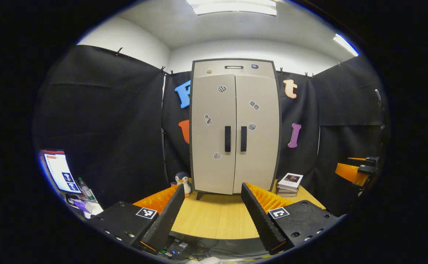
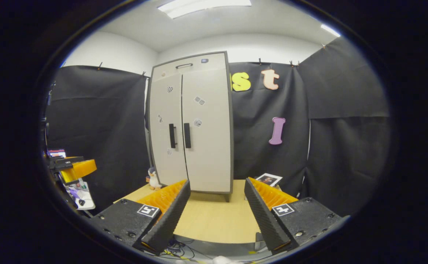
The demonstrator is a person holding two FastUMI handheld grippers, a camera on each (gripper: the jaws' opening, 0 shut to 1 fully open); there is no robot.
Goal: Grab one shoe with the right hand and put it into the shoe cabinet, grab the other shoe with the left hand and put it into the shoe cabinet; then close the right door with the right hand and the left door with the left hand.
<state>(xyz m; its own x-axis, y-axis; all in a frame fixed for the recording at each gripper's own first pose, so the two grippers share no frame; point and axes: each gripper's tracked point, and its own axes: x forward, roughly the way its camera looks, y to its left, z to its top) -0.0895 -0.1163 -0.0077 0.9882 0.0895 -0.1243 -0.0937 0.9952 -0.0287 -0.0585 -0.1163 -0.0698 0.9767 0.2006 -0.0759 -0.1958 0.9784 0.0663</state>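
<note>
In the left gripper view the shoe cabinet (image 1: 235, 126) stands upright at the centre of the frame on the far end of a light wooden table (image 1: 214, 220), both of its pale doors closed and meeting at a centre seam, with two dark vertical handles (image 1: 235, 139) side by side at mid height and small stickers scattered over the door fronts. A toy penguin (image 1: 181, 180) sits just beside the cabinet's lower left corner, and a small stack of books (image 1: 289, 184) lies near its lower right corner. The left gripper (image 1: 213, 200) fills the bottom of this frame with its fingers spread wide and nothing between them. The other gripper (image 1: 357, 169) appears at the far right edge. A lit monitor (image 1: 59, 171) shows at the lower left. In the right gripper view the shoe cabinet (image 2: 191, 124) stands left of centre, doors closed, the penguin (image 2: 153, 179) at its lower left and the books (image 2: 269, 179) to its lower right on the table (image 2: 214, 220). The right gripper (image 2: 217, 194) is at the bottom, jaws wide apart and empty. The shoes cannot be seen, so their place cannot be told.
</note>
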